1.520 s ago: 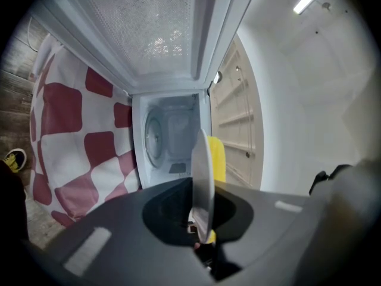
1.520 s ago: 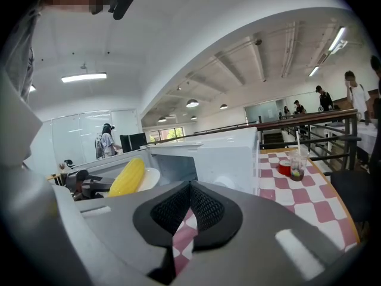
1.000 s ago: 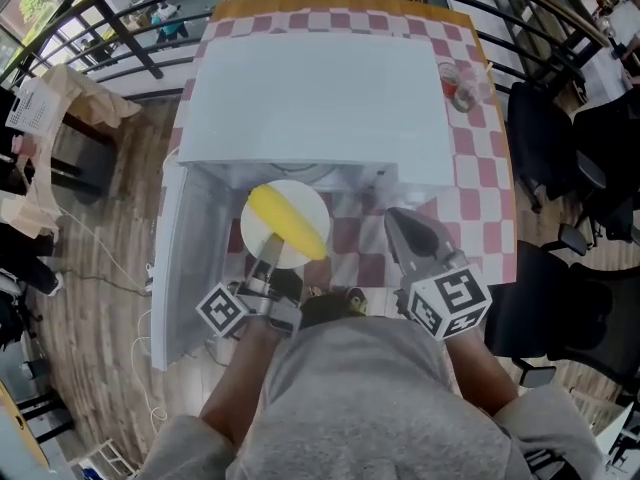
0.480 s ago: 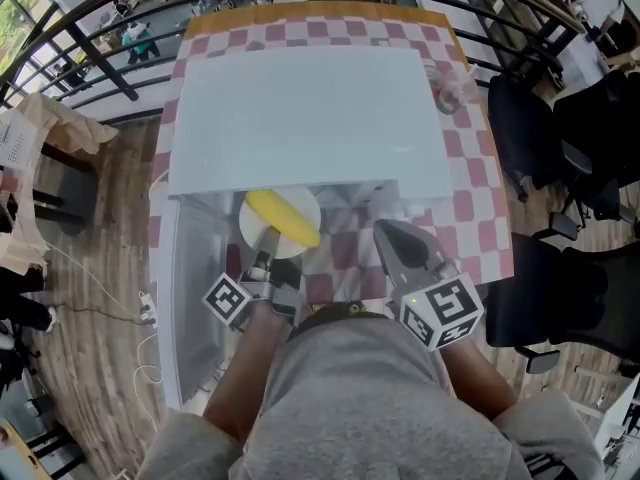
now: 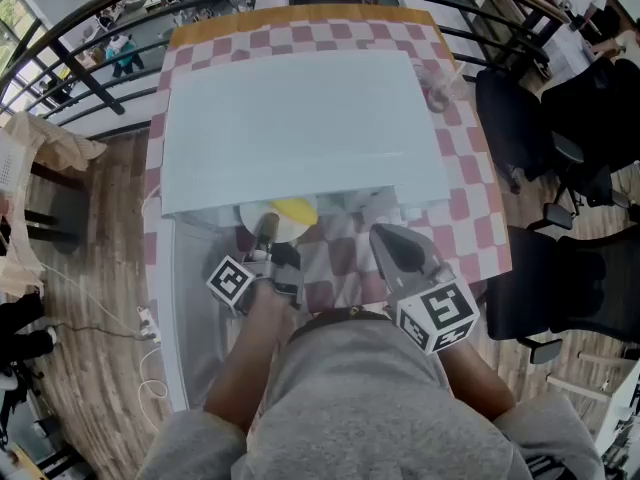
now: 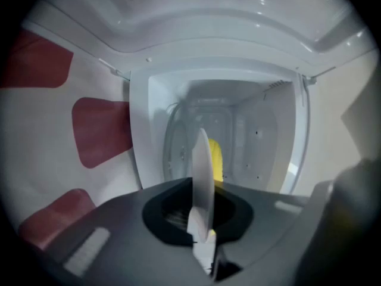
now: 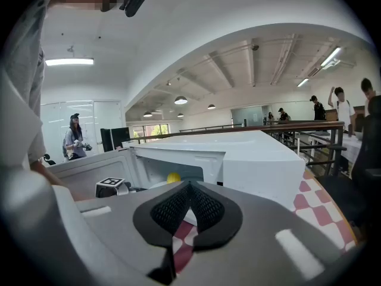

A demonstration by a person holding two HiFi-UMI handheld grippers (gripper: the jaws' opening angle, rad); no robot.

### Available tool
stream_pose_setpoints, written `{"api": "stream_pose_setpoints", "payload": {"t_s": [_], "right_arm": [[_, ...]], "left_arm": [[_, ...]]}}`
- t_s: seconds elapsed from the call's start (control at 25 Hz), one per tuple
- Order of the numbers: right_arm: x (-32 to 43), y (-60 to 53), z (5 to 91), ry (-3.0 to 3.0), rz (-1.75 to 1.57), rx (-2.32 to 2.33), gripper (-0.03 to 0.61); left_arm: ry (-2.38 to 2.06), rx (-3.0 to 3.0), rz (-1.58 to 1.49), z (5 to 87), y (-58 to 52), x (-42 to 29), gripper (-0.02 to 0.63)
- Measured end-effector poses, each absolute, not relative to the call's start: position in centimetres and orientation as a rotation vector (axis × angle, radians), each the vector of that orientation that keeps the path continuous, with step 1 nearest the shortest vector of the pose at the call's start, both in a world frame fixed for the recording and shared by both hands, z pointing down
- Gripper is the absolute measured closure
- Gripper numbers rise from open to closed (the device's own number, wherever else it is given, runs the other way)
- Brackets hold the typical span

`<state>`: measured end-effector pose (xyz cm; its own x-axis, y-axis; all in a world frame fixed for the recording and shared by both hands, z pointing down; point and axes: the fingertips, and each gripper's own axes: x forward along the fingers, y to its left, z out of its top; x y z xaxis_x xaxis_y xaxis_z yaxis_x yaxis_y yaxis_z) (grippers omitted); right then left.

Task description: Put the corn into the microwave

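Note:
A yellow corn cob [image 5: 294,209] lies on a white plate [image 5: 262,220]. Both are half hidden under the top edge of the white microwave [image 5: 300,118]. My left gripper [image 5: 266,232] is shut on the plate's near rim. In the left gripper view the plate [image 6: 202,177] stands edge-on between the jaws, with the corn [image 6: 215,158] behind it and the microwave's cavity [image 6: 250,130] straight ahead. My right gripper [image 5: 392,244] hangs shut and empty in front of the microwave, to the right of the opening. The right gripper view shows the corn [image 7: 173,177] inside the opening.
The microwave's door [image 5: 192,288] swings open to the left. A red-and-white checked cloth [image 5: 480,208] covers the table. Black chairs [image 5: 560,158] stand to the right and a dark railing [image 5: 90,28] runs behind the table.
My left gripper has carried the plate and corn forward, from in front of the opening to partly inside the microwave. The right gripper has stayed about where it was.

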<state>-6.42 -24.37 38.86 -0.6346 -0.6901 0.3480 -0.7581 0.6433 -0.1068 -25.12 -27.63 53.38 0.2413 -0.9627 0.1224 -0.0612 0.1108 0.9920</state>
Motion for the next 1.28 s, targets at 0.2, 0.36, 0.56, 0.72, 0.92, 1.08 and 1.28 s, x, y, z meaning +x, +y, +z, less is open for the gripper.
{"api": "stream_pose_setpoints", "payload": {"t_s": [0.2,0.36,0.56,0.72,0.92,1.08,1.28], "right_arm": [[-5.6,-24.6,38.9,-2.568,0.348,1.209,0.580],[-5.3,-24.6,38.8,-2.559,0.348,1.237,0.580],[-5.0,-24.7,38.9,-2.548,0.353,1.260,0.580],[-4.9,-24.9,38.8,-2.548,0.350,1.268,0.580],[-5.4,-25.0,38.8,-2.555,0.350,1.263,0.580],[-5.7,-25.1,38.9,-2.557,0.353,1.255,0.580],[-5.9,-25.0,38.9,-2.560,0.355,1.255,0.580]], "left_arm": [[-1.128,1.254,-0.901,54.2,-28.8,-25.4,0.598],[-1.130,1.233,-0.890,54.6,-29.4,-25.2,0.598],[-1.145,1.256,-0.863,54.5,-29.8,-25.1,0.598],[-1.160,1.243,-0.849,54.8,-29.4,-25.3,0.598],[-1.190,1.233,-0.841,55.0,-28.9,-26.0,0.598],[-1.209,1.227,-0.841,55.0,-29.0,-26.3,0.598],[-1.263,1.269,-0.786,54.7,-29.4,-26.5,0.598]]}}
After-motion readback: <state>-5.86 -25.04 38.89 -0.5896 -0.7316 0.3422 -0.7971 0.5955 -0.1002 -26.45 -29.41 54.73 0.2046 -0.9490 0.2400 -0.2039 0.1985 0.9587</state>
